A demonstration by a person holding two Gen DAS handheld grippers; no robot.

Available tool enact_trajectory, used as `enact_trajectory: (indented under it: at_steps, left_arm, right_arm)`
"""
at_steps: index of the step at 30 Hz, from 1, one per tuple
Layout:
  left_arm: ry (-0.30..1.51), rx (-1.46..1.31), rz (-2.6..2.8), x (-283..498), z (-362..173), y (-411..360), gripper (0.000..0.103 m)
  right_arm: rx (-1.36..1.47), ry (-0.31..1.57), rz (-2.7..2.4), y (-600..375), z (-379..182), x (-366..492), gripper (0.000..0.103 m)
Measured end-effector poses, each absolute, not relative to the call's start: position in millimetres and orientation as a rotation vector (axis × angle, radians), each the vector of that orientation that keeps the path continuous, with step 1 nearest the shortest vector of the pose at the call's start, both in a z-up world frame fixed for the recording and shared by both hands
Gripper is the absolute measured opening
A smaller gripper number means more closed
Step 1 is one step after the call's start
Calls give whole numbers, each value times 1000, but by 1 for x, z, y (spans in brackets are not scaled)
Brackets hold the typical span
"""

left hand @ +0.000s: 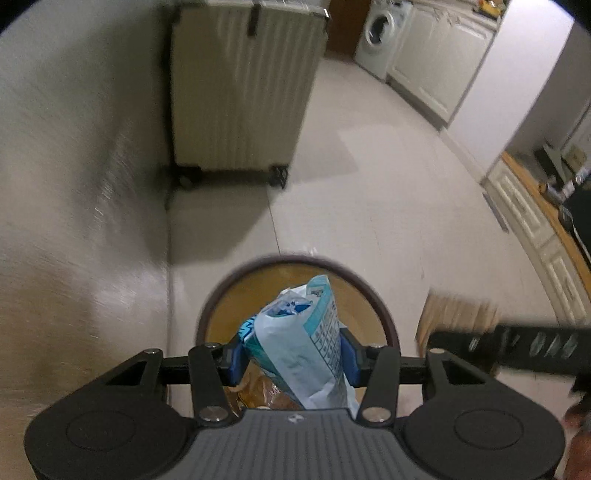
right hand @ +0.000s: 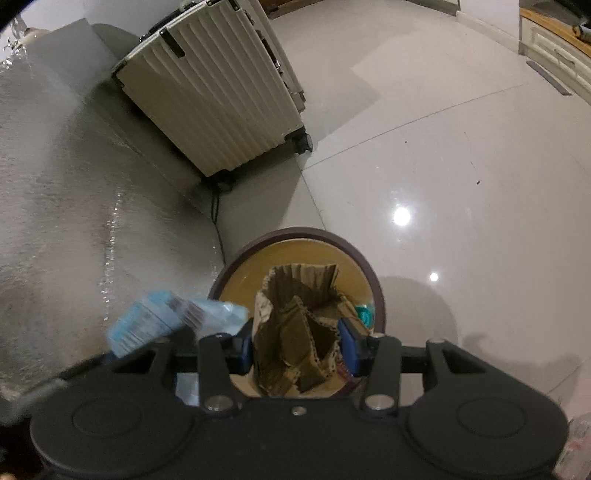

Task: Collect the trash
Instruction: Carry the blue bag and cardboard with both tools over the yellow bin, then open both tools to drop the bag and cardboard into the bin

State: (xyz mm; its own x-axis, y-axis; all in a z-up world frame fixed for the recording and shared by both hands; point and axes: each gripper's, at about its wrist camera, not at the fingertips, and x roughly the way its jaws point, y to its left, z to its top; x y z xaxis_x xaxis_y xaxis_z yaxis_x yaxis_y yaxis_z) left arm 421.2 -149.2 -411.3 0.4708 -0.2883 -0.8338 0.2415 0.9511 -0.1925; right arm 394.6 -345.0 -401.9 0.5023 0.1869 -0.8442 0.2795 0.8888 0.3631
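My left gripper (left hand: 293, 360) is shut on a crumpled light-blue plastic wrapper (left hand: 306, 339) and holds it just above a round bin (left hand: 384, 314) with a dark rim and tan inside. My right gripper (right hand: 295, 349) is shut on a torn piece of brown corrugated cardboard (right hand: 299, 328), also over the same bin (right hand: 376, 284). The right wrist view shows the blue wrapper (right hand: 166, 321) blurred at the left, and the left wrist view shows the cardboard (left hand: 458, 314) with the other gripper at the right. Some trash lies inside the bin, including a teal item (right hand: 365, 315).
A cream ribbed suitcase (left hand: 240, 88) on wheels stands on the tiled floor beyond the bin, against a grey wall (left hand: 74, 184). A thin cable (right hand: 218, 221) runs down by the wall. Kitchen cabinets (left hand: 436, 62) and a washing machine (left hand: 380, 33) lie farther right.
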Motion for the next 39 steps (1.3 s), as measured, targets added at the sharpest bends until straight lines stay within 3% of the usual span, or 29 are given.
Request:
enact_trajectory:
  at_steps: [6,8,9,10,21,25,27,29,32,39]
  left_arm:
    - [1095,-26,-459,435,-459,-166,51]
    - [1120,-50,-504,437,-468,-172,60]
    - [1144,-53,-507,439,-474,-176,76]
    - [1159,-39,-489,442,-480,-178,87]
    - [1279,129,-366,447,-486,-164,87]
    - [1297,123,-311,450,-487,-155,92]
    - [1308,115,-292,450,-487,-152,94]
    - [1312,102,-277,449,-485,-150,97]
    - [1307,87,-260,450,-482,-148,100]
    - [1304,61,-242,446,-478,-144,103]
  right_arm:
    - [483,1048,-69,-352,-410,412,47]
    - [468,1048,-64,-352,-411,416,47]
    - [462,1048,-58,-352,-412,417,47]
    - [457,1052,-54,-352,-413,418,47]
    - [449,1158,-31,-349,-443,434,48]
    - [436,1174,-11,-343,-450,438,50]
    - [428,1180,-4,-342,-452,440,53]
    - [429,1201,-12,-341,-456,442,67]
    - [409,1239,-31,-339,-461,443,77]
    - [358,1267,-32,-343,-458,438,78]
